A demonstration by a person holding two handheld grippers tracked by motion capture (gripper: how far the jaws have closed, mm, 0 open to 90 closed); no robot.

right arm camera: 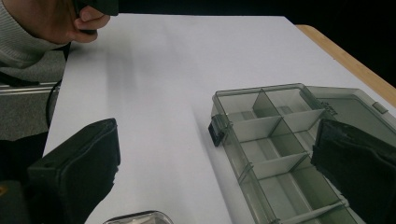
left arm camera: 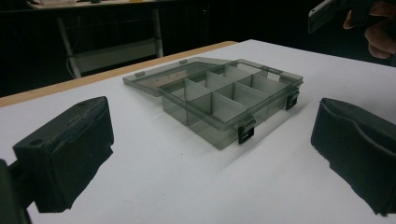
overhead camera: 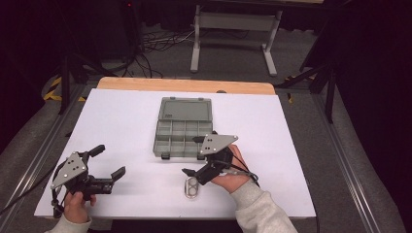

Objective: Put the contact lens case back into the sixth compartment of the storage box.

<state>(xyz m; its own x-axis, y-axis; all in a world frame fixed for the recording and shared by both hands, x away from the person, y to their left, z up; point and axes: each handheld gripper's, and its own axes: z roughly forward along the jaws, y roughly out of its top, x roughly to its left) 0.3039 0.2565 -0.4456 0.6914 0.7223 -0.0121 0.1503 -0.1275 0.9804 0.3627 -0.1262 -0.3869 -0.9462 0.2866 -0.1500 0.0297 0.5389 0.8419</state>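
Observation:
A grey see-through compartment box (overhead camera: 183, 128) lies in the middle of the white table with its lid folded flat behind it; its compartments look empty. My left gripper (overhead camera: 109, 161) rests at the near left, open, and points toward the box (left arm camera: 229, 98) with nothing between its jaws. My right gripper (overhead camera: 190, 155) hovers open just off the box's front right corner, one jaw over the near compartments (right arm camera: 280, 140). A small silver metal clip (overhead camera: 191, 188) lies on the table below the right gripper, its rim at the bottom of the right gripper view (right arm camera: 137, 217).
The white tabletop (overhead camera: 121, 116) has a wooden strip (overhead camera: 184, 85) along its far edge. Beyond it stand a grey metal frame (overhead camera: 233, 29) and cables on the floor. A person's right hand (left arm camera: 373, 28) shows in the left gripper view, the left hand (right arm camera: 51, 18) in the right one.

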